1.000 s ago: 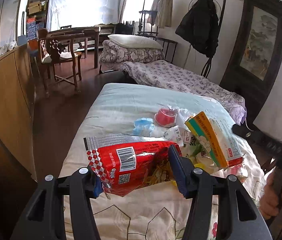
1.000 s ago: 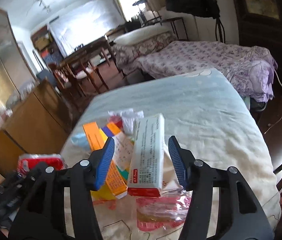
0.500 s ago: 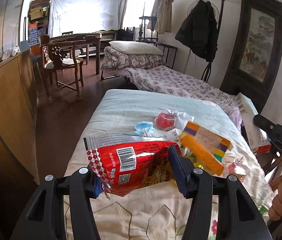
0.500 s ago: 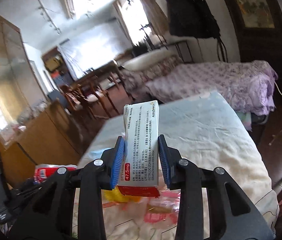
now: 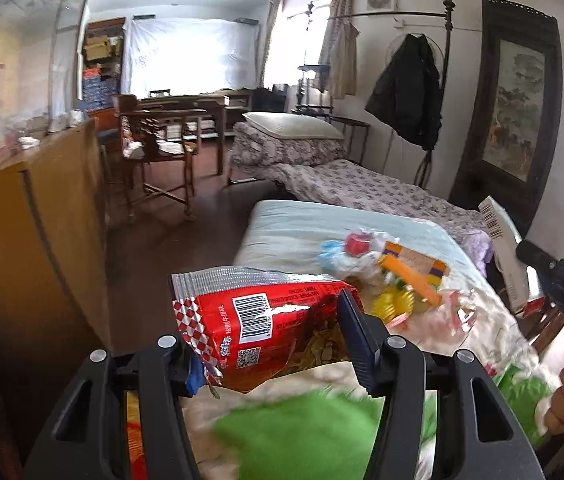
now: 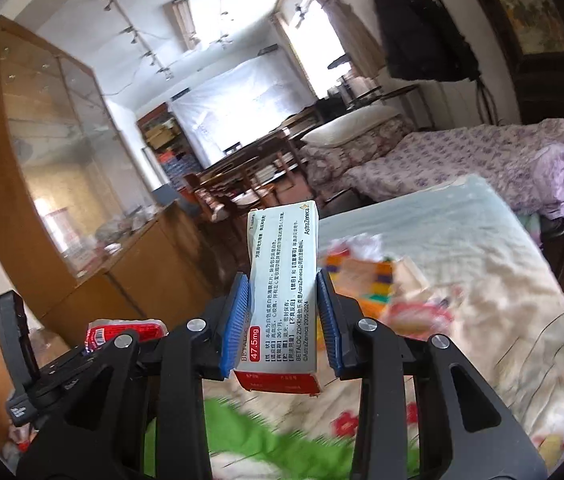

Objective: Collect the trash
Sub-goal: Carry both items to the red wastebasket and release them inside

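My left gripper [image 5: 269, 340] is shut on a red and silver snack bag [image 5: 257, 312], held above the near end of the bed. My right gripper [image 6: 282, 320] is shut on a white medicine box [image 6: 284, 300] with a red end, held upright above the bed; the box also shows at the right of the left wrist view [image 5: 508, 256]. More trash lies on the bed: an orange and purple box [image 5: 414, 268], a red cup [image 5: 356, 244], blue and yellow wrappers [image 5: 392, 300]. The snack bag shows low left in the right wrist view [image 6: 121, 330].
The bed [image 5: 294, 228] has a pale blue cover and a flowered quilt [image 6: 502, 320] with a green patch near me. A wooden cabinet [image 5: 21, 240] stands on the left. A second bed [image 5: 362, 188], chairs and a table are behind.
Both grippers have lifted and pulled back from the trash pile with their loads. The right gripper closed on the medicine box one second ago and raised it.
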A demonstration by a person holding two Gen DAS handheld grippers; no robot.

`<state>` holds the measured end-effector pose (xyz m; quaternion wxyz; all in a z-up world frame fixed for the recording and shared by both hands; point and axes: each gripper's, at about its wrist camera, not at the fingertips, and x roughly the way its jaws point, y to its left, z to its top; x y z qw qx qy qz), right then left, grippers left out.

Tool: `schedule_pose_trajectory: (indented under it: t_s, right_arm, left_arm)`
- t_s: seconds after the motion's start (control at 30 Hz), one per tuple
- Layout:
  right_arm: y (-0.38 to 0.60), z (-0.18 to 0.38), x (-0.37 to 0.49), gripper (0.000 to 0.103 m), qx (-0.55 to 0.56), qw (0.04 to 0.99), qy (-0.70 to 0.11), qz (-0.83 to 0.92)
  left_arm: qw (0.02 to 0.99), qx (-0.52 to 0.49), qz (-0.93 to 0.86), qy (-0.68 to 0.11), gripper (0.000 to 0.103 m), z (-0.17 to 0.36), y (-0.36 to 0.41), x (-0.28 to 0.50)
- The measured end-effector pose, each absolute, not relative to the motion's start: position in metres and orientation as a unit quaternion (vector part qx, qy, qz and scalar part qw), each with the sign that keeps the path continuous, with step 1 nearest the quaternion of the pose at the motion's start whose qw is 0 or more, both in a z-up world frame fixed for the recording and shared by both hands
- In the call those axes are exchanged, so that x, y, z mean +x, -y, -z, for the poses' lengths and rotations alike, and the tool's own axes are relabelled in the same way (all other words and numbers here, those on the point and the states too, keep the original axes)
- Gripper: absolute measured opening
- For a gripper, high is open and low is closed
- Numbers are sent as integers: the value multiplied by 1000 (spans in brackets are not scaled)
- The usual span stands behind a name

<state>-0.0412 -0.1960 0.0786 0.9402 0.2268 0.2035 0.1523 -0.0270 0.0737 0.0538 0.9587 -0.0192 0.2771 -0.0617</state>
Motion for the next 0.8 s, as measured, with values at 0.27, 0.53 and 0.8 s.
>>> schedule_pose_trajectory:
  t_s: [0.27, 0.53, 0.8]
  right_arm:
    - [122, -88, -67, 36, 182, 927, -228, -234]
    - [15, -65, -75, 36, 109, 898, -289, -314]
    - [-74, -33, -69, 36, 43, 863, -356, -356]
  left_arm:
    - [953, -25, -35, -301, 58, -28, -169, -86]
    - [917, -83, -99, -378, 72, 49, -264, -109]
    - [885, -119, -148, -425, 87, 99, -320, -124]
